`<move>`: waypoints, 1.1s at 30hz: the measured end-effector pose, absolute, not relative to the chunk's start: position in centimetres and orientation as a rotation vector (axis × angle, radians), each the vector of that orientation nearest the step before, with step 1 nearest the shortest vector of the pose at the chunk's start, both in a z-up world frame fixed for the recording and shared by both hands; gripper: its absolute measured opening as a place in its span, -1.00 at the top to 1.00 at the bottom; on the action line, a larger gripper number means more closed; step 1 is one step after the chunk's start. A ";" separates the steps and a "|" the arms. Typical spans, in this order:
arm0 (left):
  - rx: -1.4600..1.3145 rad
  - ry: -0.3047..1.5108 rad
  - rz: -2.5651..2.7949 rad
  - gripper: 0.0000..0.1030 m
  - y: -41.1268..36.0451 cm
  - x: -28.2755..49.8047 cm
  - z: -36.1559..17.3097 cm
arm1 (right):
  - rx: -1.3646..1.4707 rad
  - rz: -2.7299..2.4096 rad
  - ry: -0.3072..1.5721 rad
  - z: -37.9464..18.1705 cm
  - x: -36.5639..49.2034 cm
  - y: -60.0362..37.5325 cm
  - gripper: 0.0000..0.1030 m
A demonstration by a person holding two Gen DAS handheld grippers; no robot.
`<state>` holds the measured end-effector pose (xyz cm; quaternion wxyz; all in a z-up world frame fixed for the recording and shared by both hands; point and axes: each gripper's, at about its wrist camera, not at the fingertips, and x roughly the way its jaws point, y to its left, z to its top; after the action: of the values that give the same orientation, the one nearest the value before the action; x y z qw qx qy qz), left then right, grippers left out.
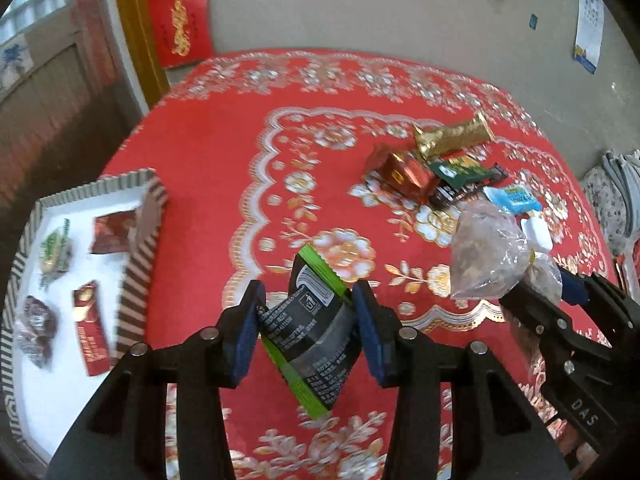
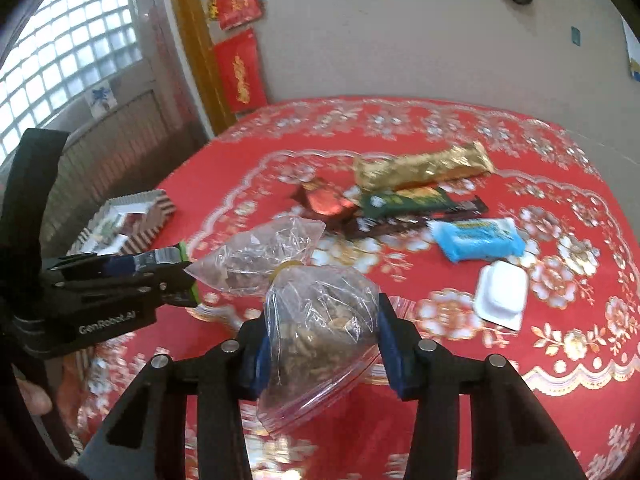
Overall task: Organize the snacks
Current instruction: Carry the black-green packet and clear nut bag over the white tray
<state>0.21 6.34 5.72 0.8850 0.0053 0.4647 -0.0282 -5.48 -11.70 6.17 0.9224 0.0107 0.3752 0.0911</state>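
My left gripper [image 1: 306, 320] is shut on a black snack packet with green edges [image 1: 308, 332], held above the red tablecloth. My right gripper [image 2: 320, 334] is shut on a clear plastic bag of brown snacks [image 2: 320, 320], tied at the neck, and that bag [image 1: 486, 252] shows at the right of the left wrist view. The left gripper [image 2: 176, 276] appears at the left of the right wrist view. A striped tray [image 1: 140, 240] at the left holds several wrapped snacks. On the cloth lie a gold bar [image 2: 420, 168], a red wrapper [image 2: 326, 202], a green bar [image 2: 408, 200], a blue packet [image 2: 476, 236] and a white cup [image 2: 502, 294].
A red flowered cloth [image 1: 224, 152] covers the round table. Beyond its far edge is a beige wall with red hangings [image 1: 180, 24]. A glass-block window [image 2: 68, 40] lies at the left. A person's fingers [image 2: 36, 398] show at the lower left of the right wrist view.
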 end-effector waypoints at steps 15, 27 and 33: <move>-0.029 0.915 0.052 0.16 14.6 -2.2 7.9 | -0.026 0.333 0.739 8.2 -5.3 -2.4 0.11; -0.063 0.901 0.138 0.16 20.6 -3.9 8.4 | -0.093 0.444 0.735 8.7 -4.8 5.0 0.11; -0.073 0.906 0.187 0.16 23.5 -4.8 8.0 | -0.115 0.491 0.745 8.4 -4.4 8.0 0.11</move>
<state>-4.76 23.47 8.05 0.8944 -0.0350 0.4368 0.0901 -4.38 7.96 8.42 0.9005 -0.0554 0.3601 0.2374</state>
